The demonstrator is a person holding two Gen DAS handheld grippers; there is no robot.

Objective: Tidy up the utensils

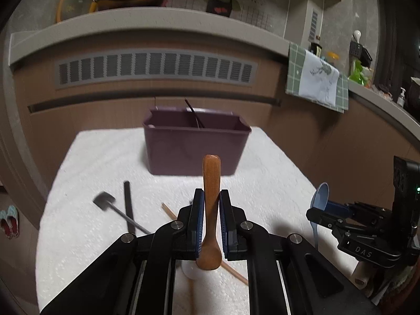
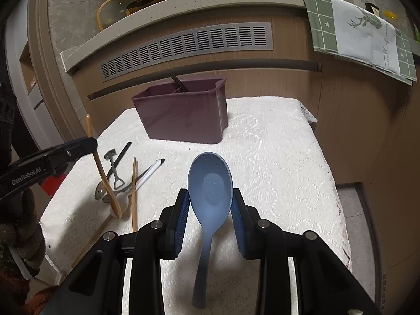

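My left gripper (image 1: 211,197) is shut on a wooden spoon (image 1: 210,183), handle pointing forward toward the purple utensil box (image 1: 194,149), bowl hanging back under the jaws. My right gripper (image 2: 210,197) is shut on a blue spoon (image 2: 210,181) by the sides of its bowl, handle hanging down toward me. The box (image 2: 183,115) stands at the far side of the white cloth and holds a dark chopstick (image 2: 177,80). The left gripper (image 2: 86,143) with the wooden spoon (image 2: 103,173) also shows in the right wrist view, and the right gripper (image 1: 319,210) with the blue spoon (image 1: 319,197) in the left wrist view.
On the white cloth (image 2: 275,157) at the left lie a small metal shovel-shaped utensil (image 2: 113,165), a black stick (image 2: 122,152), wooden chopsticks (image 2: 134,191), a white-handled utensil (image 2: 152,169) and a metal spoon (image 2: 99,191). A wood cabinet with a grey vent (image 2: 189,47) stands behind.
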